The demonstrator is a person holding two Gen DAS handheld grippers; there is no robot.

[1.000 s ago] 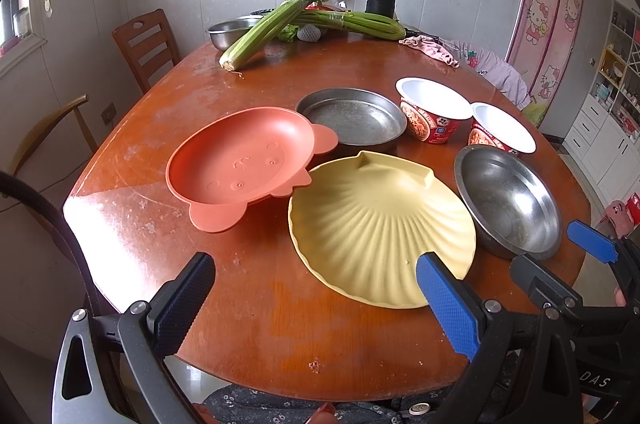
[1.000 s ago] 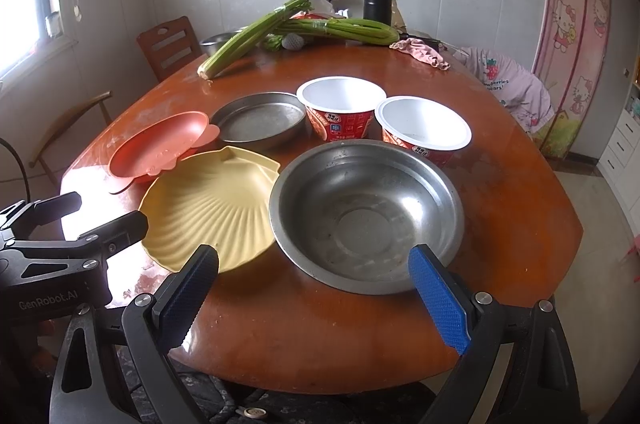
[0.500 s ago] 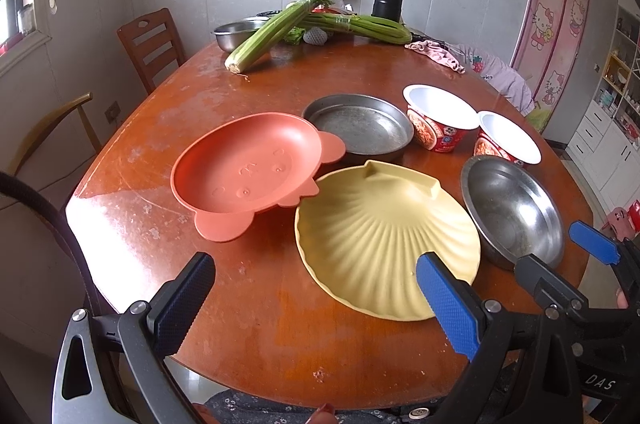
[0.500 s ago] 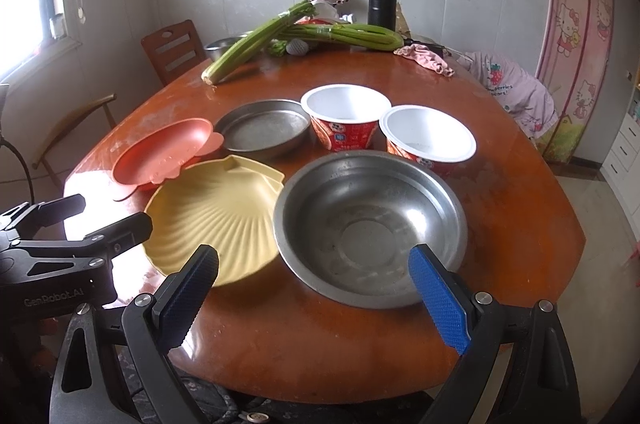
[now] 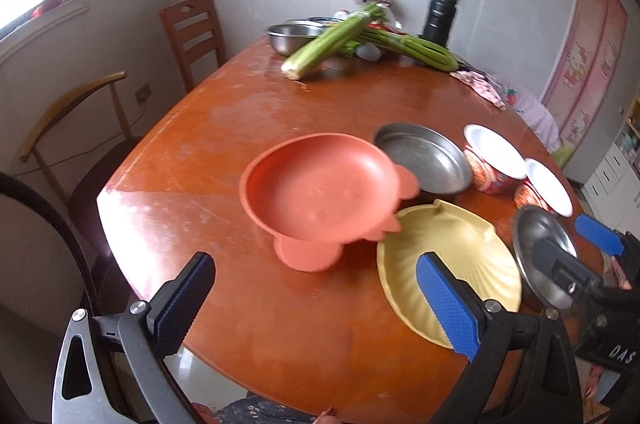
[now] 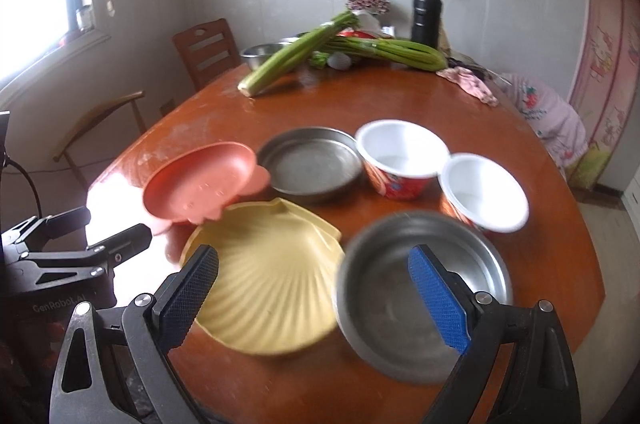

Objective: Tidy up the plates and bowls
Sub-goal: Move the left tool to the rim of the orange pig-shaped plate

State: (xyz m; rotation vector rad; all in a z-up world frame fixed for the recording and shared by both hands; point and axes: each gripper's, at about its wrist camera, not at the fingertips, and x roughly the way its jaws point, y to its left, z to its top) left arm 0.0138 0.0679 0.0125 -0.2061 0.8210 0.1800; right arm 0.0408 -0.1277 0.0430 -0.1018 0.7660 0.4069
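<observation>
An orange animal-shaped plate (image 5: 320, 188) (image 6: 200, 184) overlaps the rim of a yellow shell-shaped plate (image 5: 452, 256) (image 6: 268, 280). Behind them sits a shallow steel pan (image 5: 424, 158) (image 6: 312, 164). Two white paper bowls with red sides (image 6: 400, 158) (image 6: 480, 192) stand to its right, and a steel bowl (image 6: 420, 288) (image 5: 544, 256) lies nearest the right gripper. My left gripper (image 5: 316, 308) is open above the near table edge, with nothing between its fingers. My right gripper (image 6: 316, 298) is open too, straddling the gap between the yellow plate and the steel bowl.
At the far end of the brown table (image 5: 208, 128) lie long green stalks (image 5: 332, 40), a steel bowl (image 5: 292, 36), a black flask (image 5: 440, 12) and a pink cloth (image 6: 468, 84). Two wooden chairs (image 5: 192, 36) (image 5: 68, 112) stand at the left.
Both views have swung and tilted, and the dishes now sit further right in the left view. Both grippers stay open, and the dishes have not moved on the table.
</observation>
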